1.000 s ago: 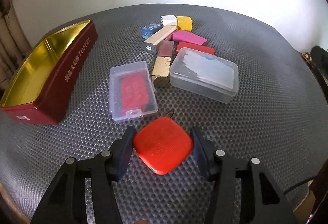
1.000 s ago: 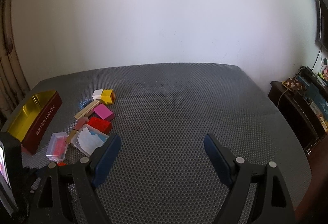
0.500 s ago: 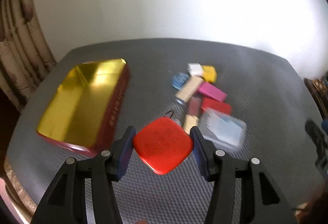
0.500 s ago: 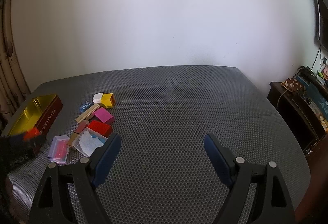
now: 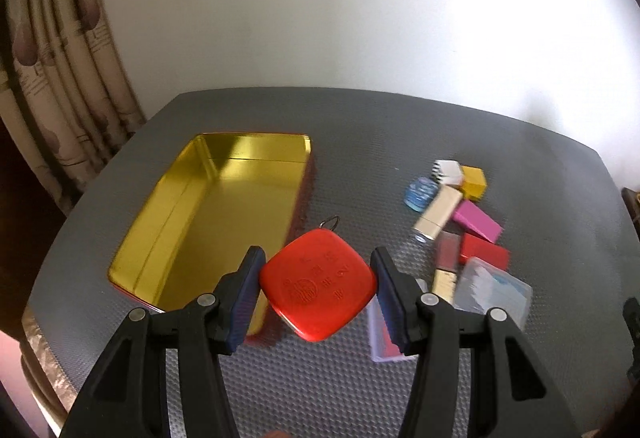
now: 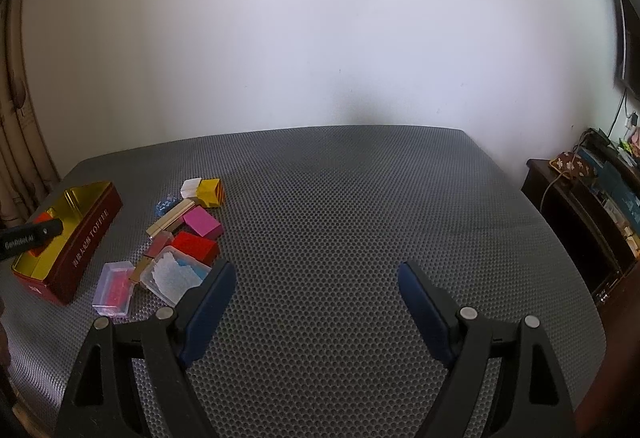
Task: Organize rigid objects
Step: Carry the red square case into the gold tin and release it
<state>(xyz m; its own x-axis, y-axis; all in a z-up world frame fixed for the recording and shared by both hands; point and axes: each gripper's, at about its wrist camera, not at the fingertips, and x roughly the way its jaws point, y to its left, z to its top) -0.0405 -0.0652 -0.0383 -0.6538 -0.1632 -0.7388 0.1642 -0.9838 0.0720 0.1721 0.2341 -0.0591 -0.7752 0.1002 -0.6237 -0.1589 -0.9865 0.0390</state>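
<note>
Left claw [image 5: 318, 288] grips the red square case [image 5: 318, 286] corner to corner, pads on opposite corners, held in the air near the gold tin [image 5: 224, 213], over its right edge, at about 10 o'clock from the case. Best move, I judge: carry it toward 10 o'clock until it hangs fully over the gold floor, lower flat, then release; a corner grip can pivot, so go slowly. Right claw [image 6: 316, 292] hangs wide open, holding nothing, over bare worktop [image 6: 340, 205]. Remaining boxes [image 5: 460, 230] cluster at 2 o'clock.
</note>
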